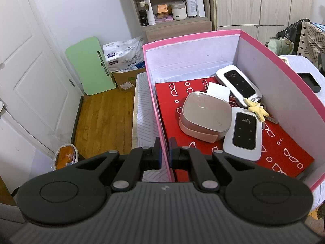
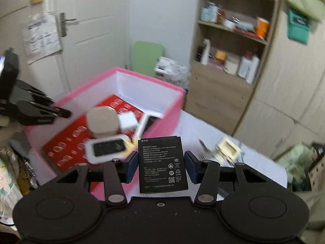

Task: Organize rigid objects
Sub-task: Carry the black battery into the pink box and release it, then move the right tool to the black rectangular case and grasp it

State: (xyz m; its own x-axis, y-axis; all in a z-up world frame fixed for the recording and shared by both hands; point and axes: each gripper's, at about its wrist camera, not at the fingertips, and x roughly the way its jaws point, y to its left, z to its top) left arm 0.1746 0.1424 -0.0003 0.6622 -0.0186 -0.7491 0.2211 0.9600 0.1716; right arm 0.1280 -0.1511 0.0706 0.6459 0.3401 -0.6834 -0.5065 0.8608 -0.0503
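My left wrist view is sharp and evenly lit by soft indoor light, with only faint shadows inside the pink box [image 1: 300, 93]. Its fisheye lens bends the white door [image 1: 30, 77] and the wardrobe panels at the edges. My right wrist view is smeared by motion blur: the shelves [image 2: 233, 46] and the box contents are streaky, while the battery [image 2: 162, 163] between the fingers stays crisp, its print legible. Corners darken slightly.

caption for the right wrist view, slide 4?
Right gripper holds a black battery above the table, pink box ahead.
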